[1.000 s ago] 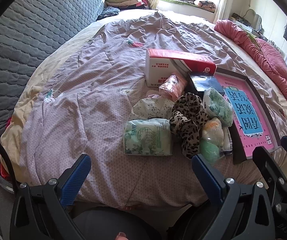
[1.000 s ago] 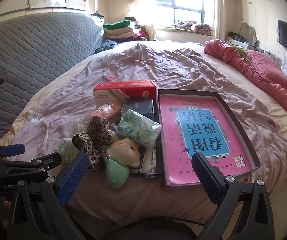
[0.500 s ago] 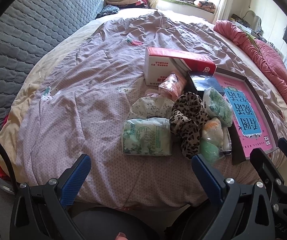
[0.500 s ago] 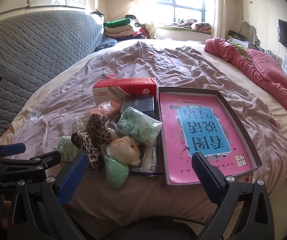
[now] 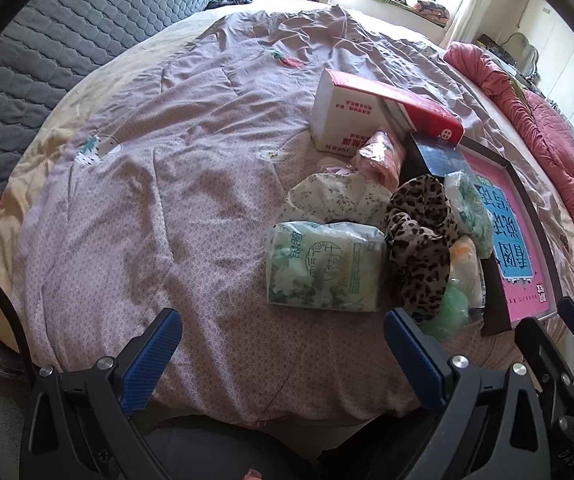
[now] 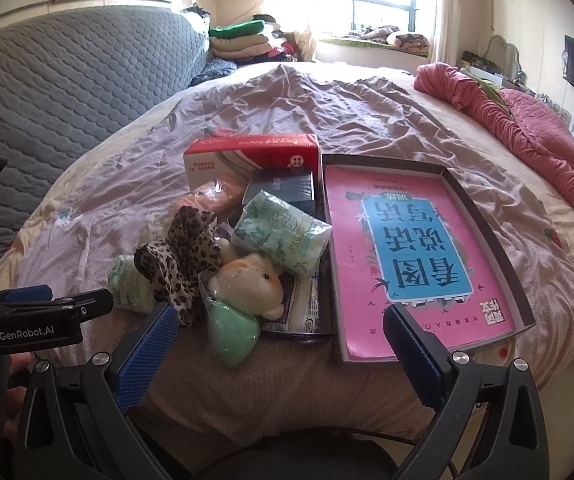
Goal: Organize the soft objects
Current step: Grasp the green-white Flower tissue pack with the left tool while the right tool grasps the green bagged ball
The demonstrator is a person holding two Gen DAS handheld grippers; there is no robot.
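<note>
Honestly, both the left gripper (image 5: 283, 340) and right gripper (image 6: 281, 336) are spread wide with nothing in them, hovering off the near edge of the bed (image 5: 159, 184), while the soft stuff sits in a heap beside the pink-lined box (image 6: 483, 216). My guess is the risk is that going for the leopard-print cloth (image 6: 185, 256) drags the bagged plush toy (image 6: 247, 280) off the edge, since they're touching. Can't really tell what's buried under the green tissue pack (image 6: 283, 232).
</note>
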